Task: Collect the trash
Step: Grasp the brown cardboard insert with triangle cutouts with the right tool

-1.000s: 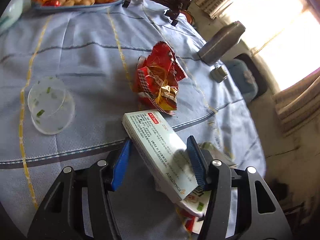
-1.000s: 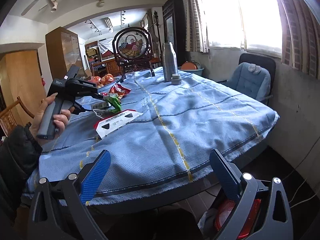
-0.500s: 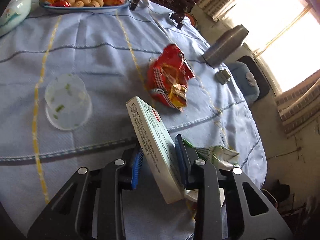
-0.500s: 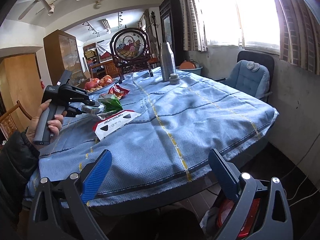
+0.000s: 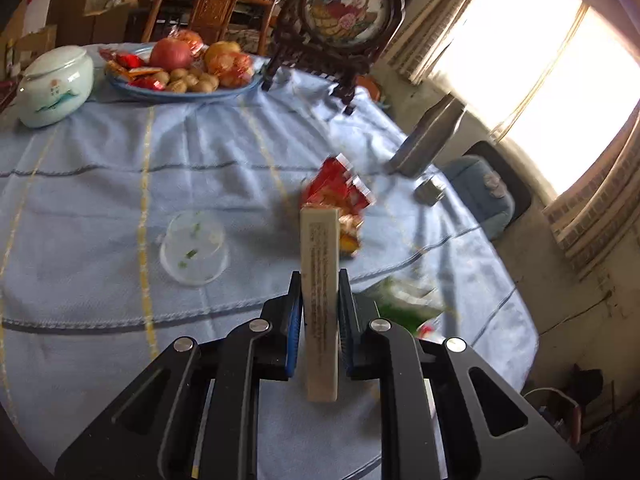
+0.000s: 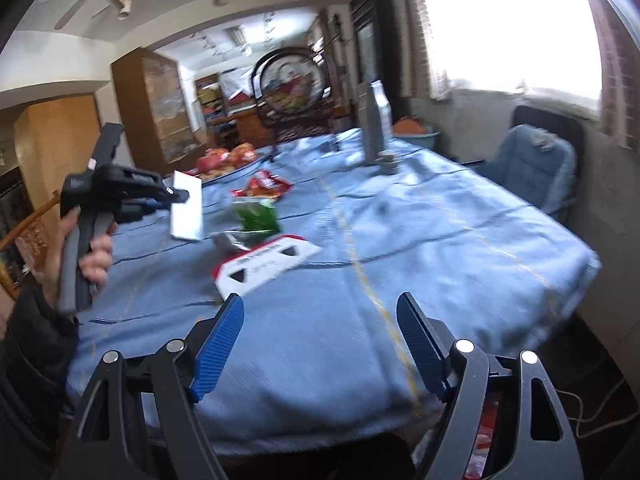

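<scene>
My left gripper (image 5: 319, 280) is shut on a white medicine box (image 5: 320, 280), held on edge above the blue tablecloth; it also shows in the right wrist view (image 6: 186, 210). A red snack wrapper (image 5: 340, 192) lies beyond it, a green wrapper (image 5: 404, 300) to its right. A clear plastic lid (image 5: 195, 246) lies to the left. In the right wrist view a flat red-and-white carton (image 6: 266, 262) and the green wrapper (image 6: 258, 216) lie on the table. My right gripper (image 6: 320, 344) is open and empty at the table's near edge.
A fruit plate (image 5: 180, 80), a white lidded jar (image 5: 54, 86), a framed ornament stand (image 5: 344, 16) and a metal flask (image 5: 426, 142) with its cup (image 5: 428, 192) stand at the far side. A blue chair (image 6: 536, 168) is by the window.
My left gripper has closed on the medicine box, lifted it off the table and turned it on edge. My right gripper has moved closer to the table and narrowed its opening.
</scene>
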`<action>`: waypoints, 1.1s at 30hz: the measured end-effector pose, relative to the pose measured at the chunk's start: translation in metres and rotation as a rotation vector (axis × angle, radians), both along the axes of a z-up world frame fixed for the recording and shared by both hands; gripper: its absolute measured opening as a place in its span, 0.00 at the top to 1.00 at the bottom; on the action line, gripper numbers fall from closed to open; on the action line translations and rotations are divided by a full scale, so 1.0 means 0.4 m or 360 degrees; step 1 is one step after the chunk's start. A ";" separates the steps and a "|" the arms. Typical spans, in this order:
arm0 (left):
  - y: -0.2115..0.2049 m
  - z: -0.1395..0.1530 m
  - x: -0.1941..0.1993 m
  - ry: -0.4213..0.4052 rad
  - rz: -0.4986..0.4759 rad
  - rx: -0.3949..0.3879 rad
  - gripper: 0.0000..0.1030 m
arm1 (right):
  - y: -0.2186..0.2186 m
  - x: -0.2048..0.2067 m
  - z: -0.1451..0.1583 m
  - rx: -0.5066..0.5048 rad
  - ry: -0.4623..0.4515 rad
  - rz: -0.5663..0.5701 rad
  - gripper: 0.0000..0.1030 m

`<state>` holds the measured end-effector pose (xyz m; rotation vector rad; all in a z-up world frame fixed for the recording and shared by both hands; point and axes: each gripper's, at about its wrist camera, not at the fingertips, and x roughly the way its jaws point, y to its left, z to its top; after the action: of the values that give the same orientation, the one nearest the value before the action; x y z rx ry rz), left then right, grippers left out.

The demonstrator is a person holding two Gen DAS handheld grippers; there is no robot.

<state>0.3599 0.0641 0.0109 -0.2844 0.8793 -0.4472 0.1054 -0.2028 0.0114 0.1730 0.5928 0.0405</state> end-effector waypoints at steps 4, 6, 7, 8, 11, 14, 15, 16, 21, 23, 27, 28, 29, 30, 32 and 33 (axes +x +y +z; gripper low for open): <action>-0.002 -0.018 -0.001 0.0044 -0.0007 0.0016 0.83 | 0.031 0.091 -0.009 0.0114 0.0114 0.0090 0.25; -0.010 -0.017 -0.001 0.0042 -0.0029 0.0011 0.83 | 0.055 0.128 -0.012 0.0125 0.0161 0.0121 0.25; -0.018 -0.020 0.000 0.0045 -0.0047 0.0022 0.83 | 0.075 0.149 -0.013 0.0111 0.0185 0.0147 0.25; -0.021 -0.023 0.000 0.0048 -0.0049 0.0034 0.83 | 0.093 0.164 -0.014 0.0080 0.0207 0.0163 0.25; -0.037 -0.048 0.010 0.0082 -0.0035 0.0091 0.81 | 0.174 0.220 -0.026 -0.0111 0.0261 0.0195 0.25; -0.036 -0.058 0.017 0.0084 -0.0005 0.0133 0.78 | 0.264 0.267 -0.053 -0.0384 0.0332 0.0246 0.25; -0.035 -0.060 0.019 0.0090 -0.0003 0.0129 0.78 | 0.281 0.271 -0.060 -0.0434 0.0342 0.0266 0.25; -0.032 -0.062 0.021 0.0100 0.0004 0.0121 0.77 | 0.302 0.274 -0.070 -0.0505 0.0358 0.0287 0.25; -0.027 -0.076 0.029 0.0137 0.0030 0.0149 0.74 | 0.282 0.290 -0.102 -0.0721 0.0385 0.0148 0.65; -0.023 -0.083 0.034 0.0168 0.0031 0.0131 0.73 | 0.221 0.286 -0.091 -0.0579 0.0387 0.0104 0.92; -0.027 -0.098 0.040 0.0226 0.0006 0.0096 0.73 | 0.117 0.245 -0.053 -0.0395 0.0297 0.0023 0.99; -0.028 -0.100 0.040 0.0224 0.0007 0.0104 0.72 | 0.100 0.232 -0.042 -0.0352 0.0263 0.0012 0.99; -0.029 -0.100 0.040 0.0215 0.0006 0.0112 0.72 | 0.086 0.224 -0.035 -0.0306 0.0237 0.0018 0.99; -0.029 -0.100 0.040 0.0212 0.0004 0.0109 0.72 | 0.072 0.205 -0.021 -0.0246 0.0204 0.0023 0.99; -0.027 -0.101 0.040 0.0213 0.0001 0.0088 0.74 | 0.061 0.167 0.002 -0.0181 0.0136 0.0032 0.99; -0.026 -0.098 0.039 0.0205 0.0002 0.0082 0.75 | 0.056 0.155 0.011 -0.0161 0.0111 0.0039 0.99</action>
<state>0.3753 0.0537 -0.0283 -0.2687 1.0152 -0.4079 0.1673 -0.1803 0.0159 0.0693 0.6651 0.0286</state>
